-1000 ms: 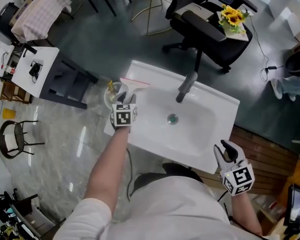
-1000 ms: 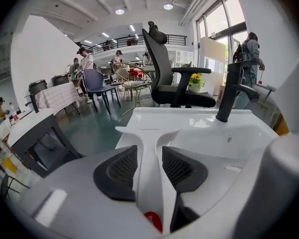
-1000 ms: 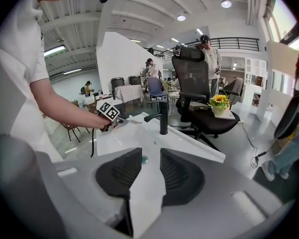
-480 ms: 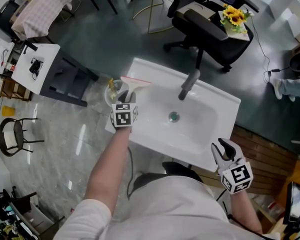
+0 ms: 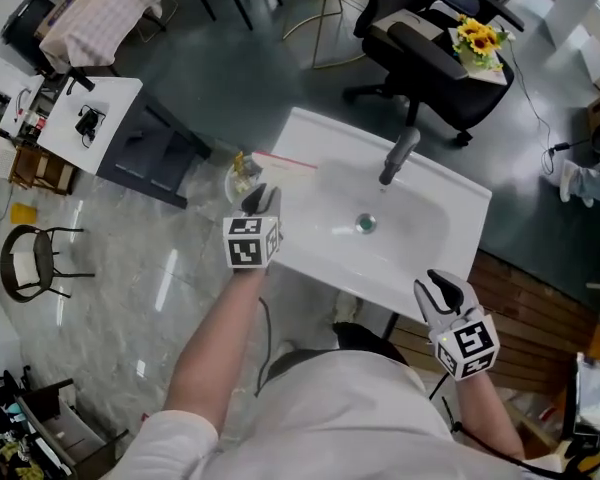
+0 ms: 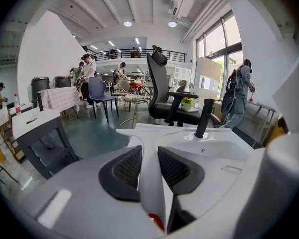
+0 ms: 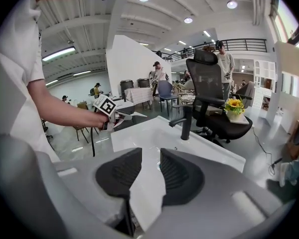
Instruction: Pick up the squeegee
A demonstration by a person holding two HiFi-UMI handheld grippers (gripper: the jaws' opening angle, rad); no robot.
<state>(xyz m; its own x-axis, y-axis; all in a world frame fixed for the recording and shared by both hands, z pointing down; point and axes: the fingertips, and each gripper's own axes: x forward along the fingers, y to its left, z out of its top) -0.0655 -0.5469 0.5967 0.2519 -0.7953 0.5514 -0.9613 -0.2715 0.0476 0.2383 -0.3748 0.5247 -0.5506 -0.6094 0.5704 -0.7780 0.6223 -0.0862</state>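
Left gripper (image 5: 263, 200) fingers, having just closed, gripped the squeegee (image 6: 150, 158) by its handle at the sink's (image 5: 325, 243) left corner. Right gripper (image 5: 442, 290) fingers stood slightly apart and empty, at the sink's near edge.

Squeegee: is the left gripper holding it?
Yes, the squeegee is pinched by its white handle between the jaws of the left gripper.

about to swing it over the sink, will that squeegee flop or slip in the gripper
Probably stiff: the squeegee handle runs straight out of the left gripper without sagging. It looks like thin plastic, so likely light. The wide blade sits far from the grip, so it might twist a little.
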